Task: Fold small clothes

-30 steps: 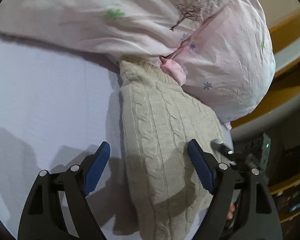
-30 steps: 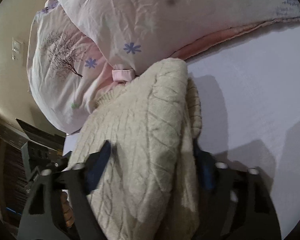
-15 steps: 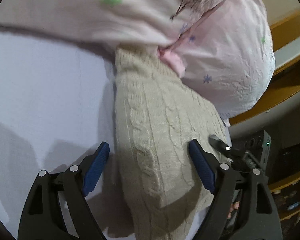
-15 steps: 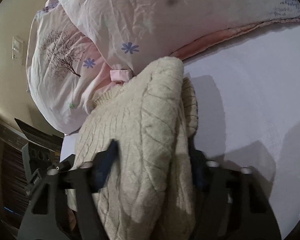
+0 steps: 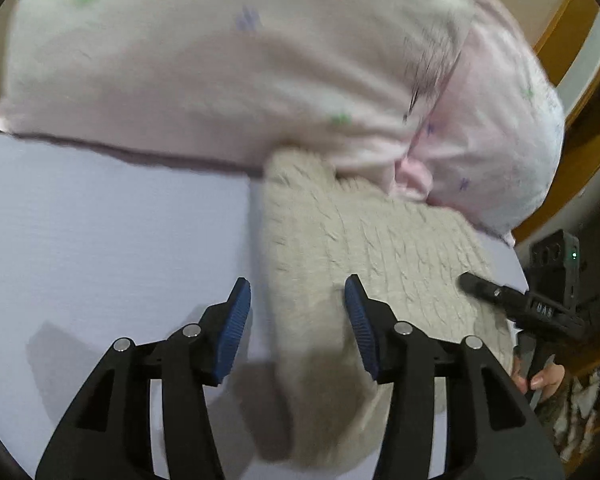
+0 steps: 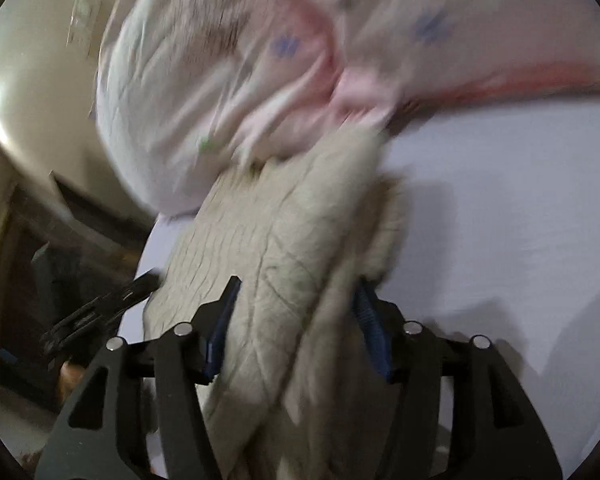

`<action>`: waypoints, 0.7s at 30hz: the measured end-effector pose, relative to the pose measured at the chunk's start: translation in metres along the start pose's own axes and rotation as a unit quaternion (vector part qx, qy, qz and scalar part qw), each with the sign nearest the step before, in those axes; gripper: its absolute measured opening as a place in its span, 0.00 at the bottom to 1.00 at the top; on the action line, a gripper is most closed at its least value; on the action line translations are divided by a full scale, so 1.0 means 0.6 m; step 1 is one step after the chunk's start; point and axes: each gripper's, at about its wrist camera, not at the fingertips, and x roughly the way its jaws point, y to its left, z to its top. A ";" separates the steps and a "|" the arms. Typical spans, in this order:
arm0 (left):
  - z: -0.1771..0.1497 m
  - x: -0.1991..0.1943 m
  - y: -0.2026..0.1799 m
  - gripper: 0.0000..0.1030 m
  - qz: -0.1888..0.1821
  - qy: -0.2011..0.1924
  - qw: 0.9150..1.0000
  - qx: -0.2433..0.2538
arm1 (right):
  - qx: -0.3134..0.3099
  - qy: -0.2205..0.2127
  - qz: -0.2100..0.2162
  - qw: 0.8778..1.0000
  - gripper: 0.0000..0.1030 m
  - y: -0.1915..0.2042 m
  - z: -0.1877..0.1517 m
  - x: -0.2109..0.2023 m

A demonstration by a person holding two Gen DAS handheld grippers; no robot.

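Cable-knit sweater, cream, lies on the bedsheet, its far end touching the pillow. I judge it soft, bulky and limp, best taken at a doubled edge. My left gripper straddles its edge, jaws parted; my right gripper brackets a thick fold, contact obscured by blur.

A: Left wrist view: low and close over the bed sheet; faces the pillows at the bed's head edge.

B: Right wrist view: equally close, same heading; shared: pillows, knit sweater, sheet.
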 end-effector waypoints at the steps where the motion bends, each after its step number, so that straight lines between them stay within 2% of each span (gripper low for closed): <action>1: -0.006 -0.021 -0.004 0.48 0.001 -0.018 1.000 0.007 | 0.005 -0.038 -0.018 0.999 0.58 -0.001 -0.001 -0.030; 2: -0.017 -0.045 -0.014 0.50 -0.007 -0.036 0.999 0.019 | 0.005 -0.064 -0.017 0.998 0.57 0.004 -0.004 -0.055; 3: -0.025 -0.056 -0.023 0.50 -0.009 -0.043 0.999 0.027 | -0.008 -0.067 0.005 0.998 0.56 0.019 -0.008 -0.072; 5: -0.042 -0.068 -0.047 0.50 -0.027 -0.050 0.997 0.044 | -0.031 -0.046 -0.002 0.998 0.51 0.047 -0.024 -0.074; 6: -0.049 -0.066 -0.062 0.51 -0.038 -0.050 0.996 0.056 | -0.045 -0.021 -0.032 0.998 0.50 0.064 -0.037 -0.061; 7: -0.054 -0.062 -0.073 0.52 -0.040 -0.052 0.996 0.066 | -0.050 -0.003 -0.047 0.998 0.34 0.072 -0.045 -0.047; 8: -0.058 -0.051 -0.089 0.52 -0.038 -0.051 0.995 0.081 | -0.054 0.015 -0.054 0.997 0.09 0.077 -0.054 -0.030; 9: -0.060 -0.035 -0.102 0.52 -0.033 -0.045 0.994 0.089 | -0.056 0.024 -0.062 0.996 0.09 0.072 -0.063 -0.015; 11: -0.065 -0.008 -0.112 0.51 -0.027 -0.027 0.995 0.097 | -0.050 0.008 -0.075 0.996 0.08 0.062 -0.066 -0.014; 15: -0.085 0.006 -0.122 0.51 -0.036 -0.014 0.991 0.125 | 0.022 -0.017 -0.082 0.996 0.08 0.018 -0.064 -0.026; 17: -0.091 0.006 -0.130 0.51 -0.017 -0.018 0.989 0.144 | 0.007 -0.018 -0.097 0.995 0.10 0.030 -0.068 -0.018; 20: -0.097 -0.024 -0.110 0.51 -0.033 -0.014 0.992 0.117 | -0.017 -0.057 -0.117 0.991 0.25 0.072 -0.076 -0.055; 21: -0.101 -0.039 -0.099 0.52 -0.034 -0.020 0.993 0.107 | -0.034 -0.085 -0.098 0.991 0.31 0.089 -0.087 -0.086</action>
